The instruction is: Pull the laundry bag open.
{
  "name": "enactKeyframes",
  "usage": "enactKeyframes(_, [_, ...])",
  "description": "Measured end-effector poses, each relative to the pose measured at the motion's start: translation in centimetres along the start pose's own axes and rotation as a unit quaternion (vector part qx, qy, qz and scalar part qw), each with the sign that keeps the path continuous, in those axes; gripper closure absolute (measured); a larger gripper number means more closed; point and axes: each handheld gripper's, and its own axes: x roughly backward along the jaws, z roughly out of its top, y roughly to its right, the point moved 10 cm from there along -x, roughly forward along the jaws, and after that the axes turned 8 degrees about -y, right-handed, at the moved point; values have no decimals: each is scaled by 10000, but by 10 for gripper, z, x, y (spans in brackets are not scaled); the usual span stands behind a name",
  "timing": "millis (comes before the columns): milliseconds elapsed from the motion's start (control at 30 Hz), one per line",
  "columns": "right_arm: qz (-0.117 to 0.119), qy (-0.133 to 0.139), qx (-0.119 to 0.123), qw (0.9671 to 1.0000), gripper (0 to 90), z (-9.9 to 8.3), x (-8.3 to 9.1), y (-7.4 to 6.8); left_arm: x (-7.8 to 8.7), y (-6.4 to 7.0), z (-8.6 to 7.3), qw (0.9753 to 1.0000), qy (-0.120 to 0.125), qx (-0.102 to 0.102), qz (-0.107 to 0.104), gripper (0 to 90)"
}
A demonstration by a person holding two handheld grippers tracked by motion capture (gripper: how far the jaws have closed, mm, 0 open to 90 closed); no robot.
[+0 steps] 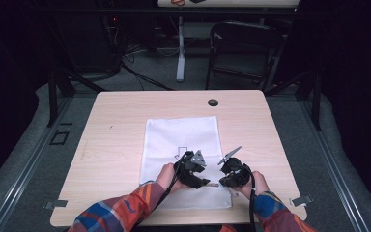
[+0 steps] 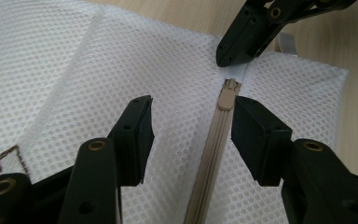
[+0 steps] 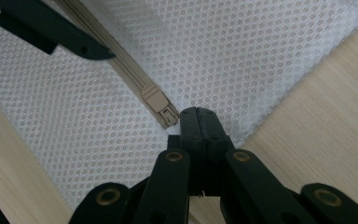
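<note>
A white mesh bag (image 1: 183,135) lies flat on the wooden table (image 1: 116,125), with a beige zipper (image 2: 209,154) running along its near end. The zipper's slider (image 2: 227,95) (image 3: 157,100) sits close to the end of the track. My left gripper (image 2: 191,135) (image 1: 203,181) is open just above the mesh, its jaws either side of the zipper track just short of the slider. Beyond the slider, my right gripper (image 3: 198,122) (image 1: 222,181) is shut on the bag's fabric end tab (image 2: 238,71). Its black jaws (image 2: 251,37) also appear in the left gripper view.
A brown outline mark (image 1: 181,151) is printed on the bag. A black round grommet (image 1: 213,102) sits in the table's far edge. A dark folding chair (image 1: 244,48) stands behind the table. Metal clips (image 1: 55,204) (image 1: 301,200) hold the front corners.
</note>
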Motion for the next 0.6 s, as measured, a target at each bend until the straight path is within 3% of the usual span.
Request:
enactKeyframes(67, [-2, -20, -14, 10000, 900, -1, -1, 1, -4, 3, 2, 10000, -20, -45, -30, 517])
enactKeyframes(100, [109, 69, -58, 9999, 900, 1, -2, -1, -6, 5, 3, 9999, -17, -80, -100, 530])
enactKeyframes(267, [4, -25, 39, 10000, 900, -1, -2, 0, -14, 11, 7, 9997, -60, -215, -140, 605])
enactKeyframes(600, [27, 160, -72, 9998, 900, 1, -3, -2, -25, 16, 10, 9992, -112, -349, -186, 744])
